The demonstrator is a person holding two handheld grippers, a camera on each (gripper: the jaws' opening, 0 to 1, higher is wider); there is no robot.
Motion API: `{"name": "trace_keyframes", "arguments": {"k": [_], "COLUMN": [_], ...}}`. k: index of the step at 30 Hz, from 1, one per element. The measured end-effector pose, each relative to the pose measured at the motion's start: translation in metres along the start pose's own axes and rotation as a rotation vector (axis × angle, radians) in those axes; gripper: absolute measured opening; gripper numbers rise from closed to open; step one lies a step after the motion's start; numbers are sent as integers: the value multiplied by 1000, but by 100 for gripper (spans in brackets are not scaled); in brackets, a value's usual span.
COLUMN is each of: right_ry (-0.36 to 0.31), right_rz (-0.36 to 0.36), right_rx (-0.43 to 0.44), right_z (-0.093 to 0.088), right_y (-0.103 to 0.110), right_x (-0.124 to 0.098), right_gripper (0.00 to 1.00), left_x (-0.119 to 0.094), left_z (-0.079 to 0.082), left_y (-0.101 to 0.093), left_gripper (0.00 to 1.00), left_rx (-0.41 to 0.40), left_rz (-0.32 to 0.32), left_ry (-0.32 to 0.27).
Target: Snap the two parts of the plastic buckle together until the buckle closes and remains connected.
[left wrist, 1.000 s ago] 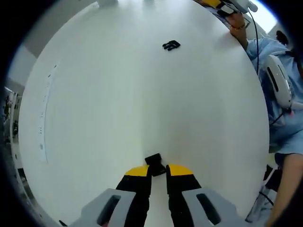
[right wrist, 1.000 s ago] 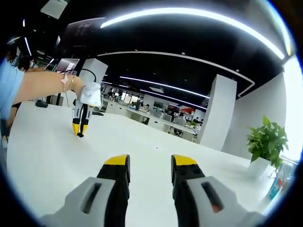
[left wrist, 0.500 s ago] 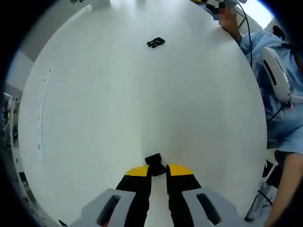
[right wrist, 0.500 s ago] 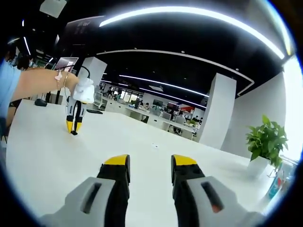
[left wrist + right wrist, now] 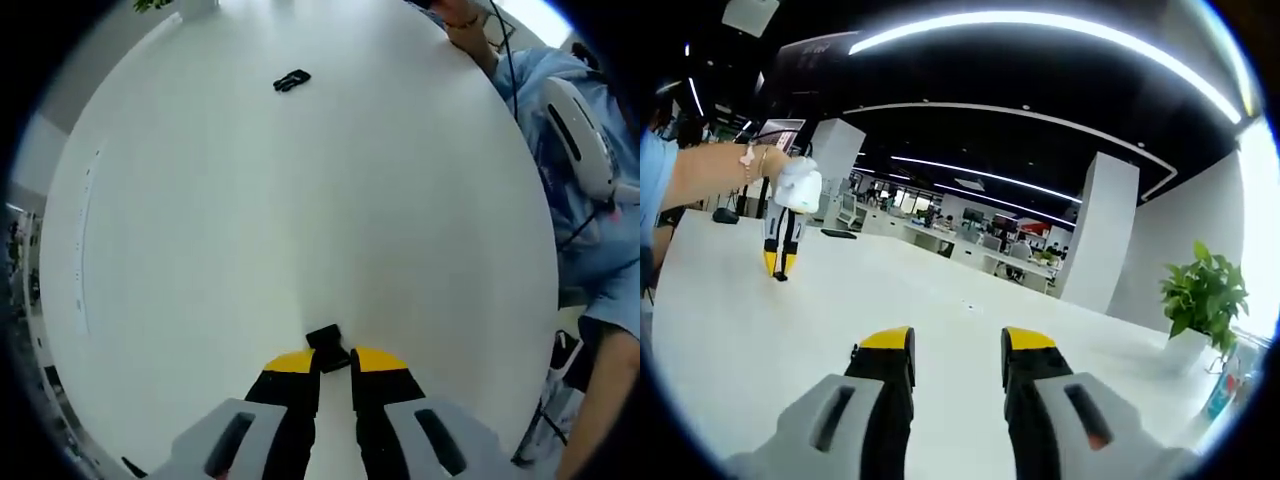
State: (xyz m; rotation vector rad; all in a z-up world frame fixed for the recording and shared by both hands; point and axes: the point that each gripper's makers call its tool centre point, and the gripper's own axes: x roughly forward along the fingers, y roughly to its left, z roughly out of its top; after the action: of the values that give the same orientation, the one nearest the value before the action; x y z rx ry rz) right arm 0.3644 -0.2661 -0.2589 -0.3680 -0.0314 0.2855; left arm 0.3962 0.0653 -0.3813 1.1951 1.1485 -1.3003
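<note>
- While pinched between the narrow-set fingers of the left gripper, held buckle half not yet joined to anything: barely begun as a snapping job, judging by how things lie.
- Lying loose on the white table, well apart from the held piece and far toward the opposite edge: second buckle half, touched by neither gripper.
- Fingers of the right gripper spread wide with nothing between them, looking out level over the table toward a potted plant rather than down at either piece.
- Done so far, by the look of it: one half picked up and lifted off the table.
- Left to do, as a judgement: take up the loose half with the empty right gripper, line the two up, press until latched, then check that the pair stays together.
- Hard to make out: which half is which. Held one shows as little more than a dark block poking past the yellow tips; far one too small to read prongs or socket.
- Seen from the right gripper view, left gripper hanging tips-down over the table, with its load too tiny to pick out.
- Small dark speck just beside the right gripper's finger: cannot tell what.
- Cut off at the edge of the left gripper view: a person's blue sleeve.
</note>
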Motion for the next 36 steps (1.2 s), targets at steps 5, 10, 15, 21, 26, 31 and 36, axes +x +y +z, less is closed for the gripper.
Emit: {"name": "trace_keyframes", "arguments": {"k": [5, 10, 15, 21, 26, 31, 36], "right_ry": [8, 11, 14, 40, 77, 101, 135], "right_rz": [0, 2, 3, 49, 89, 136, 206], "right_rx": [0, 5, 17, 21, 8, 3, -10], "right_z": [-2, -3, -4, -9, -8, 1, 3], "right_y": [0, 0, -1, 7, 13, 18, 30], "right_x": [1, 3, 5, 13, 19, 25, 35], "right_gripper": [34, 33, 33, 33, 33, 33, 34], "left_x": [0, 0, 0, 0, 0, 0, 0], "left_z": [-3, -4, -5, -6, -6, -6, -5], "left_y": [-7, -15, -23, -33, -37, -41, -43], "left_gripper": [11, 11, 11, 11, 11, 11, 11], "left_rx": [4, 6, 7, 14, 19, 29, 39], "left_rz": [-2, -5, -6, -9, -8, -8, -8], "left_ry": [-3, -5, -14, -10, -2, 0, 10]}}
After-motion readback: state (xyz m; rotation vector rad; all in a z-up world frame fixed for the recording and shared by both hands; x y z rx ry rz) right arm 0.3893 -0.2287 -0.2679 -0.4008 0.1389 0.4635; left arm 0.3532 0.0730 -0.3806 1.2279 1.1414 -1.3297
